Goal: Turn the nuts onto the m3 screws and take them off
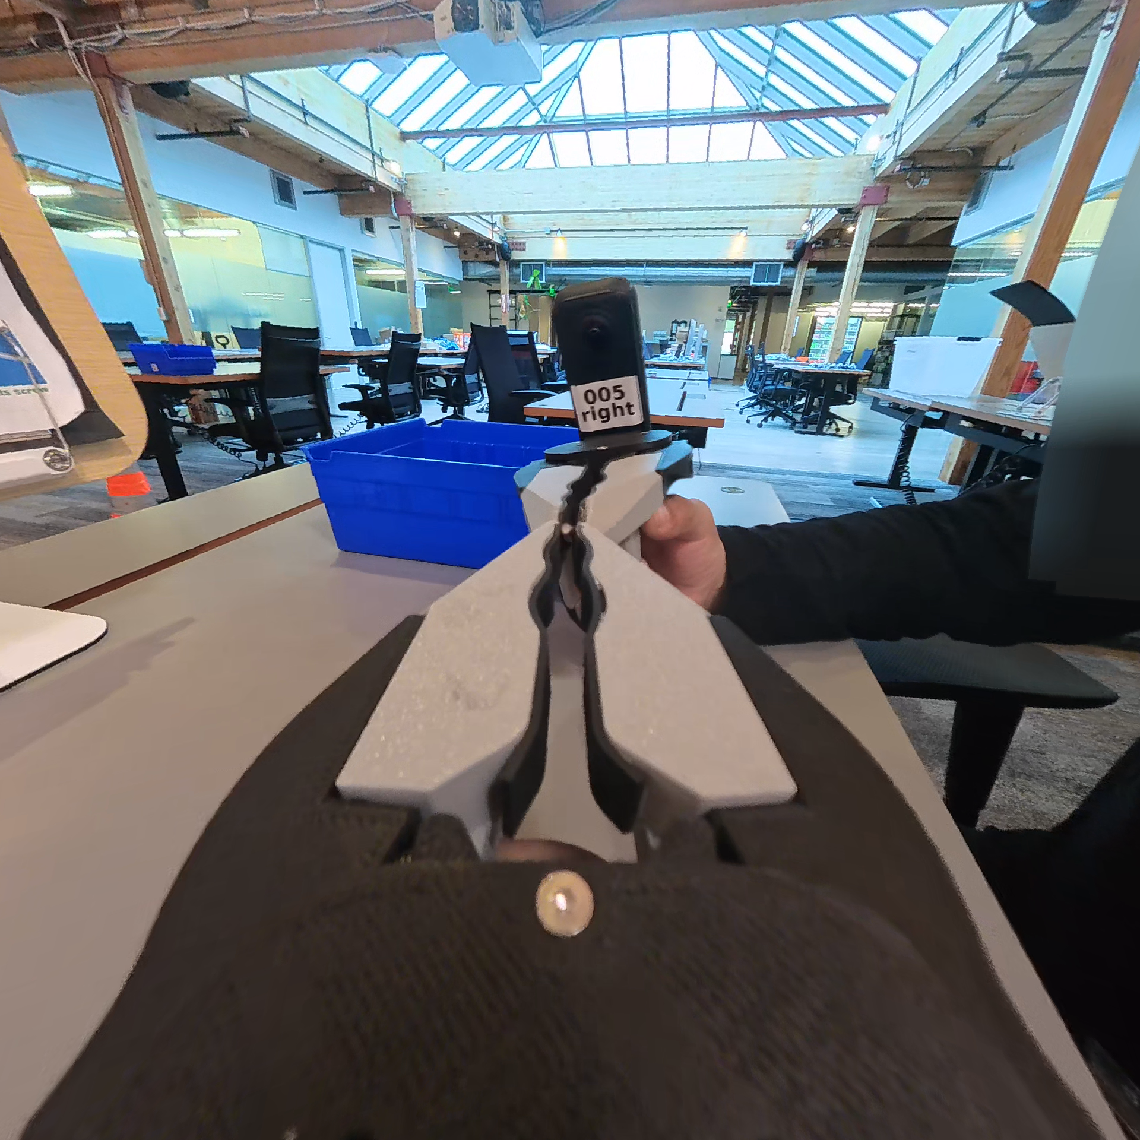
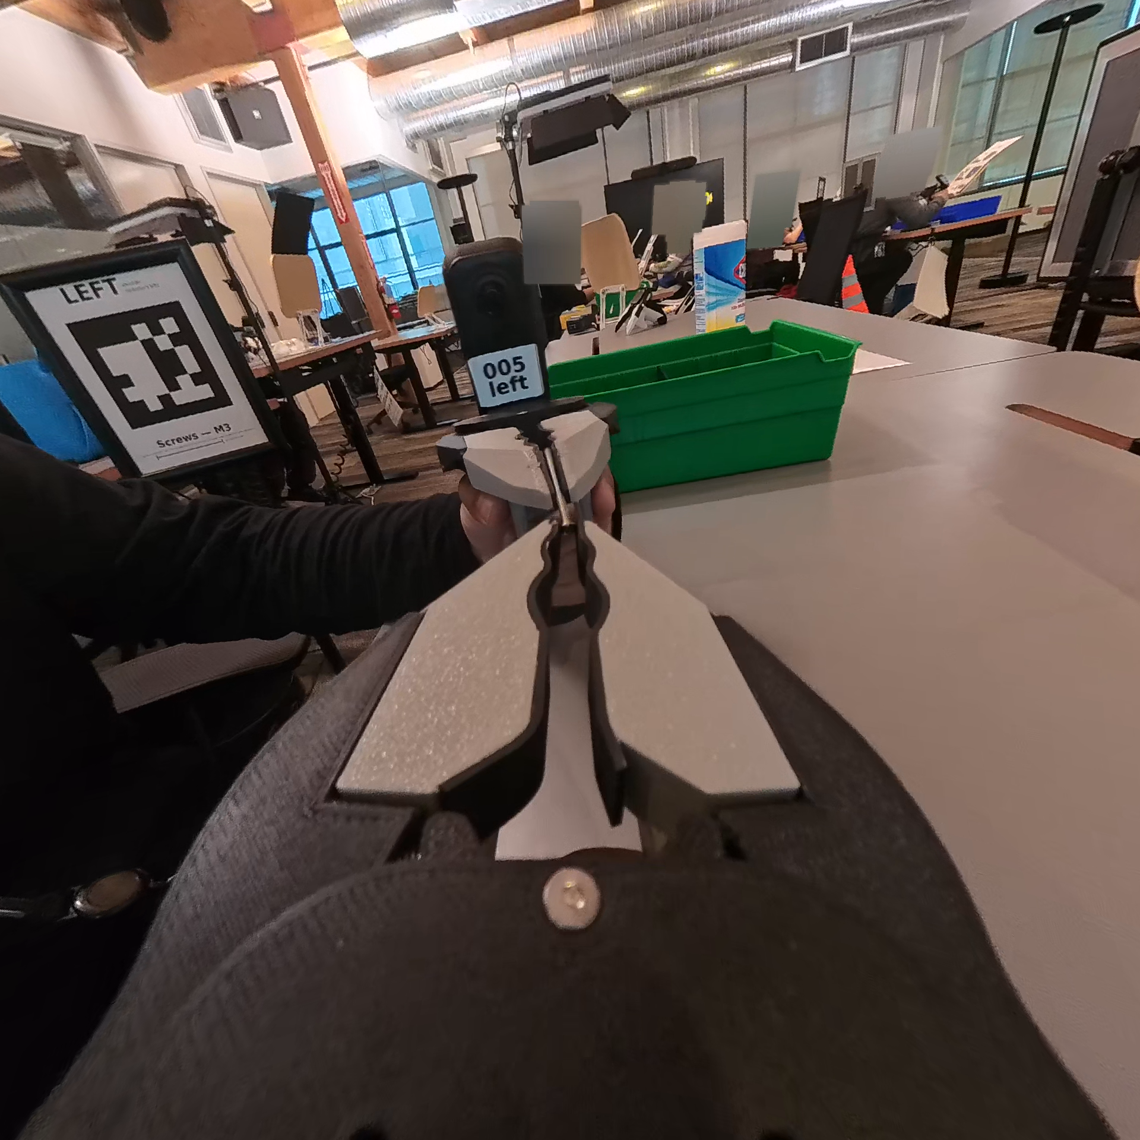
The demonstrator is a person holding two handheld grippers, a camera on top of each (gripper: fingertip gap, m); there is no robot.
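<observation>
a: where's the screw (image 2: 558, 487)?
b: centre of the right wrist view, its far end clamped in the left gripper (image 2: 538, 455), fingers closed on it.
a: and the right gripper (image 2: 566, 532)?
b: pinched nearly shut at the shaft's near tip, on a small nut (image 2: 568, 523) there. green bin (image 2: 709, 401) behind, blue bin (image 1: 419, 493) opposite.

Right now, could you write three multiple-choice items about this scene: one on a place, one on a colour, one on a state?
1. The green bin stands:
A on the floor; B on the table, behind the left gripper; C on a chair.
2. The other bin, behind the right gripper, is:
A red; B yellow; C blue.
3. The left gripper's fingers are:
A wide open; B shut on the screw; C out of view.

Answers: B, it rests on the grey tabletop; C, its walls are blue; B, the shaft lies pinched between them.
</observation>
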